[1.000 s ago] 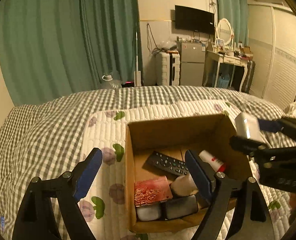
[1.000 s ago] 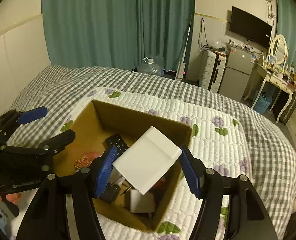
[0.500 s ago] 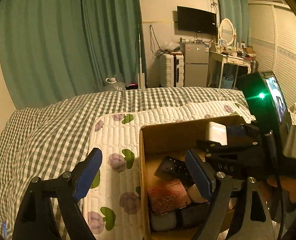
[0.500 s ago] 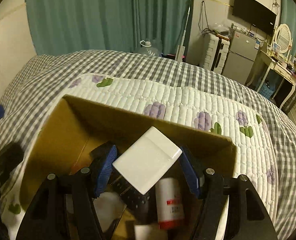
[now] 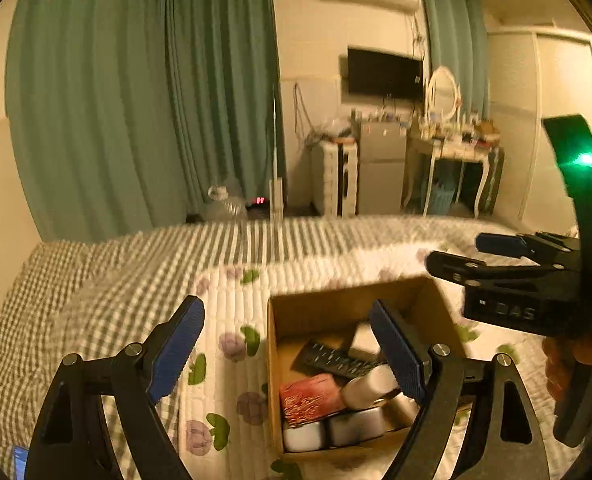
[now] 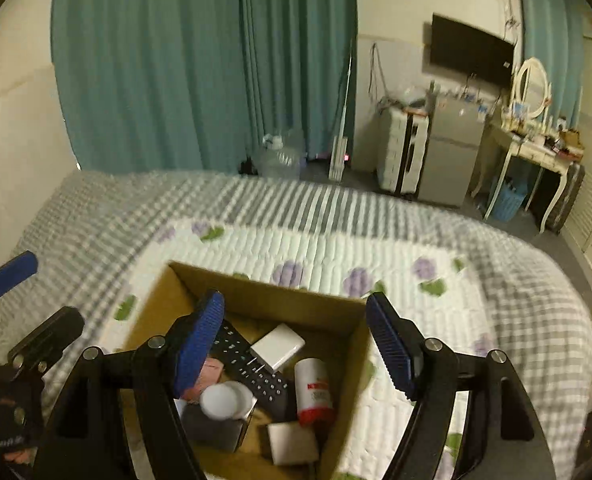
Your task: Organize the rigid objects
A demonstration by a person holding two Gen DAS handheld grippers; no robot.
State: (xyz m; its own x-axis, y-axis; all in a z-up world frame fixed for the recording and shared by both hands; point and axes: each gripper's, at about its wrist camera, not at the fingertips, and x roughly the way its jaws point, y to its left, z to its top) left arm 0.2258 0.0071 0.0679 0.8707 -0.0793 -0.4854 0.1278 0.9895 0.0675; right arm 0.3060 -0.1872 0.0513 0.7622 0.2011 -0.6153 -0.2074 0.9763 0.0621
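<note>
Blue-padded right gripper [image 6: 296,344] wide open, empty — left gripper [image 5: 288,344] likewise.

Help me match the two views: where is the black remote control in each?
Left wrist: the black remote control lies mid-box, just left of the right blue pad.
Right wrist: the remote lies between the tongs, under the white charger.
Shared landmark: the cardboard box.

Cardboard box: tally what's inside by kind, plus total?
black remote: 1
white charger: 1
white bottles: 2
red patterned box: 1
small blocks, one white, one dark grey: 2
Total visible in the cardboard box: 7
</note>
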